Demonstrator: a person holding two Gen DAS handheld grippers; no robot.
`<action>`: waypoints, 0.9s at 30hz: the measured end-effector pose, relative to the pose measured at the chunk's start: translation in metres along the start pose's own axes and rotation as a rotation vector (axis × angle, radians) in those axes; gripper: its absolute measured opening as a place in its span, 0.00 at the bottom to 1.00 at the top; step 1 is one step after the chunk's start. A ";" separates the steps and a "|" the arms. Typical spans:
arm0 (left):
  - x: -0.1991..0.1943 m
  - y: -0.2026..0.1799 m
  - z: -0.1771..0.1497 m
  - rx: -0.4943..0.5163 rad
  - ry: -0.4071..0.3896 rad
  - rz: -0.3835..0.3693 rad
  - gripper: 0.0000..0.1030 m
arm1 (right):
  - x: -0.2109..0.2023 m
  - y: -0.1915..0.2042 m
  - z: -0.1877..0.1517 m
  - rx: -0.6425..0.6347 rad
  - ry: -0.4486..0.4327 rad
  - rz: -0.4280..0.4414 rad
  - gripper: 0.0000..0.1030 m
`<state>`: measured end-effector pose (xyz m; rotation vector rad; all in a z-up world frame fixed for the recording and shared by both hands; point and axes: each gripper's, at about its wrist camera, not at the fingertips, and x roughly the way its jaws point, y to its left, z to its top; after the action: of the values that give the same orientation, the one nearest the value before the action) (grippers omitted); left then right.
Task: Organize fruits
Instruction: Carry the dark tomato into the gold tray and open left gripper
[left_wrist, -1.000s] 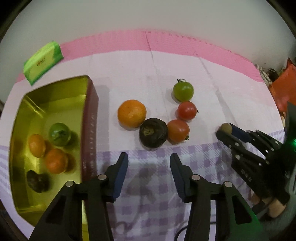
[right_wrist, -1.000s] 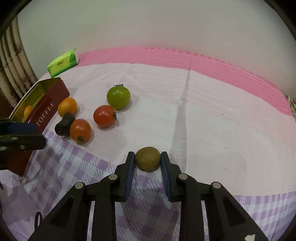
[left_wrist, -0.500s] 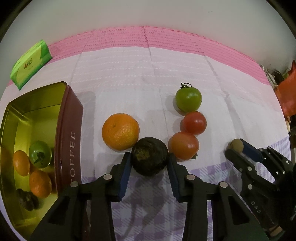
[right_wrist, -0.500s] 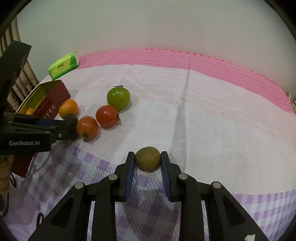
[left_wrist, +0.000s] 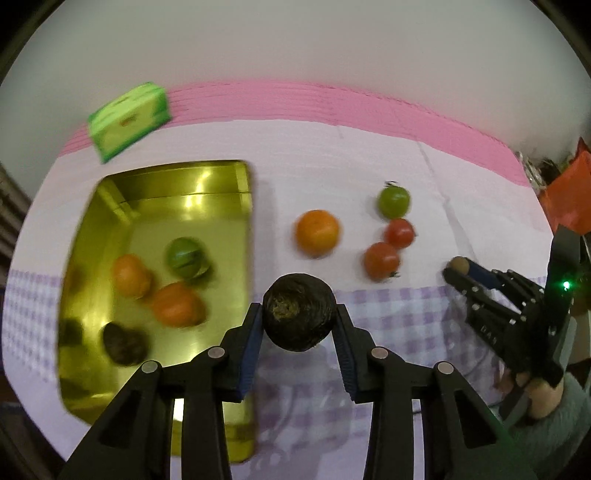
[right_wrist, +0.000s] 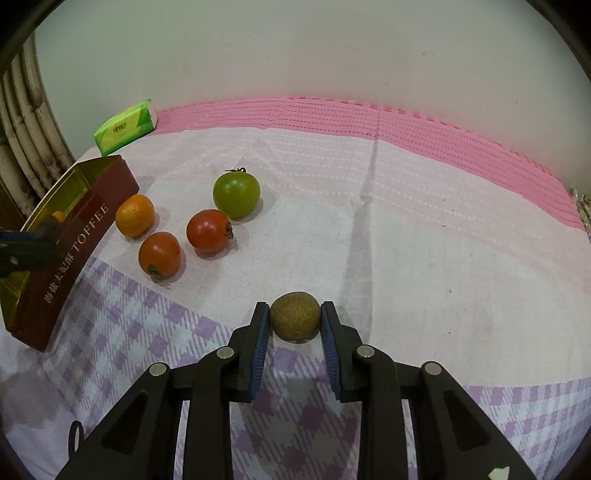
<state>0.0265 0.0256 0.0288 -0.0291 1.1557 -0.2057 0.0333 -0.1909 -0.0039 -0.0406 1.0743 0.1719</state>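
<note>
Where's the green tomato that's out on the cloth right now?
In the right wrist view the green tomato sits left of centre on the white cloth, just behind the red tomato and right of the orange.

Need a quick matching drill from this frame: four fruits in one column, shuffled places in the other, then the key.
Things:
1. dark fruit
2. brown kiwi
3. green tomato
4. lime

Places:
A. inside the gold tin
B. on the cloth, at the far end of the loose group
C. between the fingers of the left gripper
D. between the fingers of the right gripper

Pairs: 1-C, 2-D, 3-B, 4-A
</note>
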 end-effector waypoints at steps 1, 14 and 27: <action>-0.004 0.010 -0.004 -0.011 0.001 0.021 0.37 | 0.000 0.001 0.000 -0.005 0.001 -0.005 0.25; 0.003 0.088 -0.047 -0.107 0.064 0.132 0.37 | 0.002 0.004 0.002 -0.011 0.017 -0.032 0.25; 0.020 0.099 -0.059 -0.107 0.082 0.192 0.38 | 0.008 0.007 0.006 -0.013 0.033 -0.049 0.25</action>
<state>-0.0050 0.1242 -0.0255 -0.0034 1.2428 0.0255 0.0412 -0.1825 -0.0080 -0.0817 1.1040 0.1340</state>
